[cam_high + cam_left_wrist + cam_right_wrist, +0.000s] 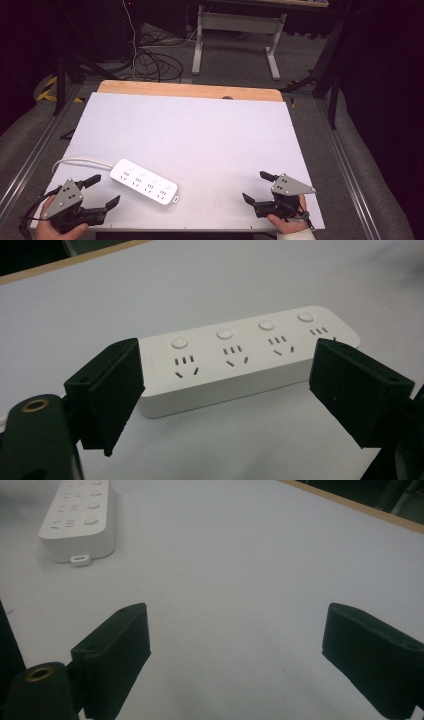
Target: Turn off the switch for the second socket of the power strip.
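Left gripper [106,189] gapes beside power strip [144,181]; apart.

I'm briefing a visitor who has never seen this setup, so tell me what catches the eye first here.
The long white plastic power strip with four sockets and round buttons stands out, lying slantwise near the front left of the white table top, its white cable curling off to the left. Next come the two black grippers: the left gripper open just short of the strip, the right gripper open over bare table at the front right.

One white power strip [144,181] with four sockets and four buttons, lower left; two grippers, left [105,190] and right [254,186], lower corners; one table [200,130].
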